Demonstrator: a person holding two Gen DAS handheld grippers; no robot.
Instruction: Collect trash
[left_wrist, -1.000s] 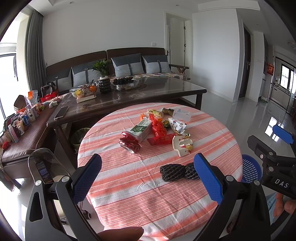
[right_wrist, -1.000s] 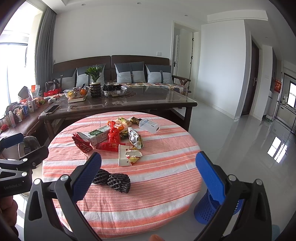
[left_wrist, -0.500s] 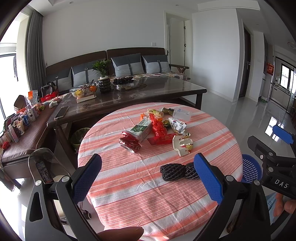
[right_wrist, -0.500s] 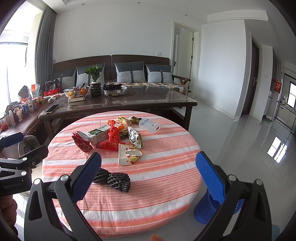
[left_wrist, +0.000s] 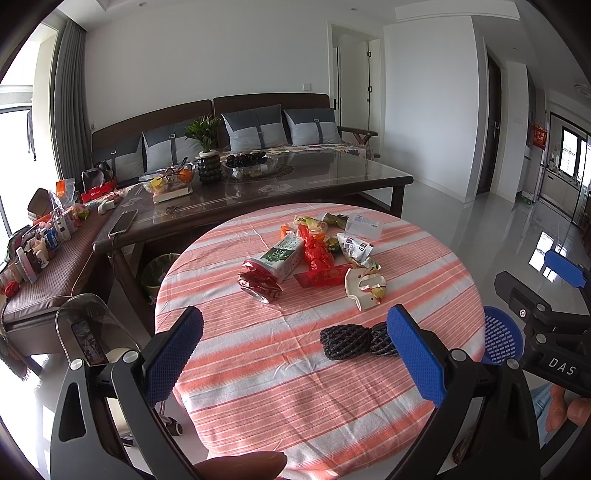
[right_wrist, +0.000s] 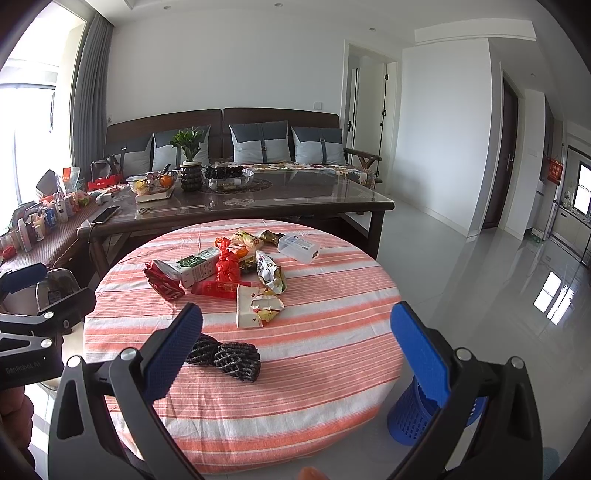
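Observation:
A pile of trash lies on the round striped table (left_wrist: 258, 373) (right_wrist: 332, 369): a green-white milk carton (left_wrist: 282, 256) (right_wrist: 195, 266), red wrappers (left_wrist: 258, 282) (right_wrist: 227, 267), a torn white packet (left_wrist: 364, 290) (right_wrist: 255, 306), a clear plastic box (left_wrist: 365, 223) (right_wrist: 298, 246) and black foam netting (left_wrist: 356, 341) (right_wrist: 229, 356). A blue mesh bin (left_wrist: 502, 336) (right_wrist: 421, 413) stands on the floor at the table's right. My left gripper (left_wrist: 295, 362) is open and empty over the near table edge. My right gripper (right_wrist: 295, 362) is open and empty, above the near edge.
A dark glass-topped coffee table (left_wrist: 332, 184) with a plant, fruit bowls and a phone stands behind the round table, a sofa behind it. A bench (left_wrist: 55, 266) with small bottles runs along the left. A green-lined bin (left_wrist: 159, 273) sits under the coffee table.

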